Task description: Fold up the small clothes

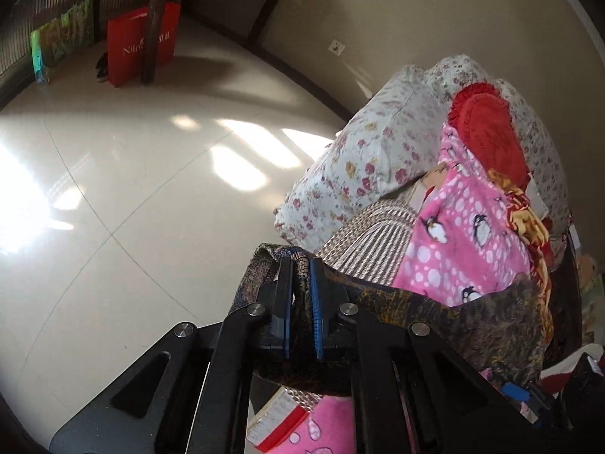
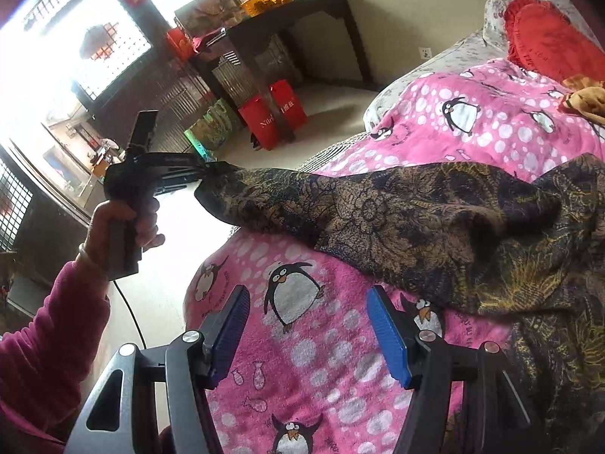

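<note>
The left hand-held gripper [image 1: 300, 283] is clamped on one end of a dark brown-and-gold patterned garment [image 2: 435, 227], pulling that end out past the edge of the bed's pink penguin blanket [image 2: 332, 359], over the floor. The rest of the garment lies bunched on the blanket, trailing toward the red round cushion [image 2: 556, 45] at the far end. The right hand-held gripper [image 2: 308, 336] hangs just above the blanket with its jaws apart and nothing between them, near the garment's lower edge but not touching it. The risk, as I judge it, is that a pull from one end alone drags the bunched cloth across the fuzzy blanket, twisting it, or that the thin pinched fold slips free.
</note>
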The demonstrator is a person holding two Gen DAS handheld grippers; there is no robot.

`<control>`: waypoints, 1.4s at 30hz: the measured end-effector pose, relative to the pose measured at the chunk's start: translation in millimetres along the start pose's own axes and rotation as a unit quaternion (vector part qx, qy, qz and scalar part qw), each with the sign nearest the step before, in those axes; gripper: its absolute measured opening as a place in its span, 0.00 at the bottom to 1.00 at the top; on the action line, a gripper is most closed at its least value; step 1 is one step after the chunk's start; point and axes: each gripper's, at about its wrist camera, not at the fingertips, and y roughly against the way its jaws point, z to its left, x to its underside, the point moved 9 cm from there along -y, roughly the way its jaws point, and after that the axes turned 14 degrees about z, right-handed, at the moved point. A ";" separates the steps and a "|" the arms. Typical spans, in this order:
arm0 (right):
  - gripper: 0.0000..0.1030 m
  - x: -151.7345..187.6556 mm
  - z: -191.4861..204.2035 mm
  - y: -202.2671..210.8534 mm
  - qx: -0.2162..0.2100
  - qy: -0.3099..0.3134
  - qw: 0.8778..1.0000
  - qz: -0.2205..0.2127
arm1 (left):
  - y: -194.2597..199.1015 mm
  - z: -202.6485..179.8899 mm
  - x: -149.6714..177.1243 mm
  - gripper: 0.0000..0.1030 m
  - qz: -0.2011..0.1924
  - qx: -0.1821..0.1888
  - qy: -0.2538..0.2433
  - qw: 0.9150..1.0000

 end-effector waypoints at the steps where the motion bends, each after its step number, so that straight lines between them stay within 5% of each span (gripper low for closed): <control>1: 0.60 0.0 -0.9 5.3 0.000 -0.003 1.000 -0.006 | 13.7 -6.2 -1.4 0.07 -0.012 0.006 -0.006 1.000; 10: 0.61 6.9 1.7 47.5 -0.007 -0.006 0.999 -0.040 | 97.5 -31.0 41.1 0.07 -0.067 0.046 -0.043 0.996; 18: 0.62 14.3 0.5 29.1 0.007 -0.008 1.000 -0.006 | 37.2 31.4 109.9 0.07 -0.007 0.050 0.028 0.998; 21: 0.62 4.6 23.6 11.0 0.022 0.040 0.999 0.017 | 21.2 39.9 121.4 0.07 0.008 0.060 0.053 0.997; 26: 0.62 -19.3 85.7 -22.3 0.086 0.172 0.981 0.030 | 33.7 31.6 113.6 0.07 -0.005 0.061 0.045 0.997; 33: 0.62 -39.2 160.8 -86.6 0.096 0.292 0.951 0.038 | 69.2 5.4 93.2 0.07 -0.028 0.060 0.005 0.998; 42: 0.61 -84.6 175.0 -96.7 0.083 0.265 0.961 -0.010 | 100.9 -30.1 75.9 0.07 -0.044 0.065 -0.041 0.996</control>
